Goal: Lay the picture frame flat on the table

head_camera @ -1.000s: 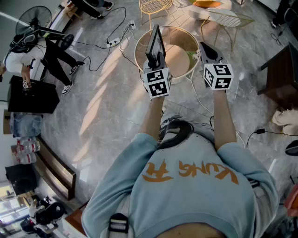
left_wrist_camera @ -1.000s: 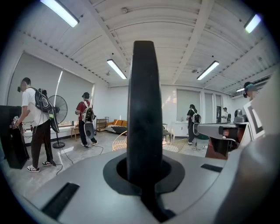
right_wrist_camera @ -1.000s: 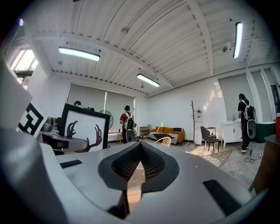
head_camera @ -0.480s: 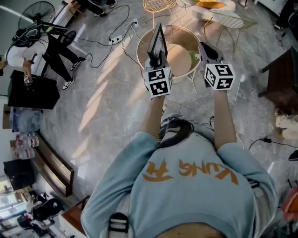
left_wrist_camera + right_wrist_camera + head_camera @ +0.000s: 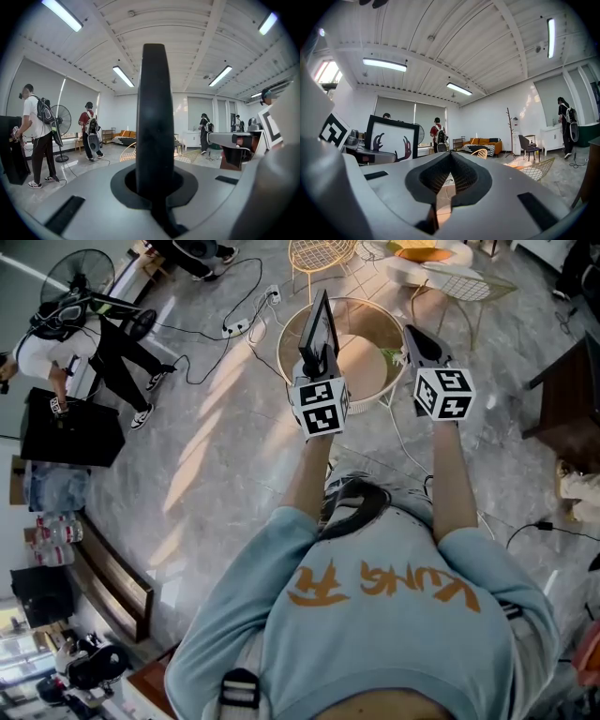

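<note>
Looking down from my head, my left tongs [image 5: 316,362] are pinching the picture frame [image 5: 316,326] by its lower edge. The frame stands upright, edge-on to me, over the left part of the round bench [image 5: 364,354]. I cannot tell whether its bottom touches the benchtop. My right tongs [image 5: 419,338] hang just right of it, over the bench's right rim, apart from the frame. Both of my arms reach forward, and grey stone floor lies all around the bench.

In the left gripper view, the frame [image 5: 154,112] rises as a dark vertical bar straight out of my left tongs [image 5: 154,183], which are pressed onto it from both sides. My right tongs [image 5: 230,138] show at the right edge, level with it.

In the right gripper view, my right tongs [image 5: 451,155] are pressed together at the tips with nothing between them; only floor shows through the hollow lower down. To the left, the frame [image 5: 392,140] faces this camera: a black border round a white picture with dark, hand-like shapes, standing upright.
</note>
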`<action>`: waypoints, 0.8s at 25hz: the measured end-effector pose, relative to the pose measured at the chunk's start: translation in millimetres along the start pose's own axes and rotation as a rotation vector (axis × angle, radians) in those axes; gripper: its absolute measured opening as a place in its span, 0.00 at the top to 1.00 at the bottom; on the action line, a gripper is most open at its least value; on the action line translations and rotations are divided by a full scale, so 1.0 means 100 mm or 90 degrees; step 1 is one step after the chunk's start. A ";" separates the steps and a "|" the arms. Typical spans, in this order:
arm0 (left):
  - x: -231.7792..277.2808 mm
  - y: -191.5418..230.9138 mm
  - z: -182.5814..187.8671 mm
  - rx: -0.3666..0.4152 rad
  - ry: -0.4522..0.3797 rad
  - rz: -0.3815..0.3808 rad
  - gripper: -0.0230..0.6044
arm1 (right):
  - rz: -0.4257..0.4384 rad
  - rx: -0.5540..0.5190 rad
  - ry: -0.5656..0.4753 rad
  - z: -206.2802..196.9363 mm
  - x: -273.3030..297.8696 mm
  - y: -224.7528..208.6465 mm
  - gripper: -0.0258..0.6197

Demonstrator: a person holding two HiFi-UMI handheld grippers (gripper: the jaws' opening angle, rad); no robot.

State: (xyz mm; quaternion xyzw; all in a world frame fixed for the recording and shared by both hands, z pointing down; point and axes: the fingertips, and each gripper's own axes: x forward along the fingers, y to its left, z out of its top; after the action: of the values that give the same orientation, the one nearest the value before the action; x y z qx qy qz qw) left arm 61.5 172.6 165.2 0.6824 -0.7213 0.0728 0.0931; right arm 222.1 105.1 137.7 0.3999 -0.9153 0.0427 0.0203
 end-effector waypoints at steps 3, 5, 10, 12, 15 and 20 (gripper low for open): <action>0.02 -0.03 0.03 0.004 -0.001 -0.003 0.92 | -0.001 0.006 -0.004 0.02 -0.01 -0.04 0.96; 0.03 -0.03 0.05 0.006 -0.002 -0.004 0.92 | -0.001 0.006 -0.004 0.02 -0.02 -0.04 0.96; 0.05 0.04 0.08 -0.001 -0.008 0.007 0.92 | -0.014 0.019 0.007 -0.06 -0.03 -0.16 0.96; 0.09 0.07 0.07 -0.010 -0.008 0.013 0.92 | -0.018 0.025 0.012 -0.11 -0.03 -0.23 0.96; 0.18 0.07 0.02 -0.014 0.000 0.011 0.92 | -0.021 0.031 0.015 -0.16 0.04 -0.30 0.96; 0.39 0.14 -0.05 -0.015 0.017 0.003 0.92 | -0.013 0.033 0.025 -0.21 0.29 -0.31 0.96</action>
State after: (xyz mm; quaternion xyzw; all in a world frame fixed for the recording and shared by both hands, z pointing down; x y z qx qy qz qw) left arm 46.2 137.1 179.6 0.6788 -0.7222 0.0735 0.1107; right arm 225.4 65.4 162.9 0.4085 -0.9093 0.0743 0.0280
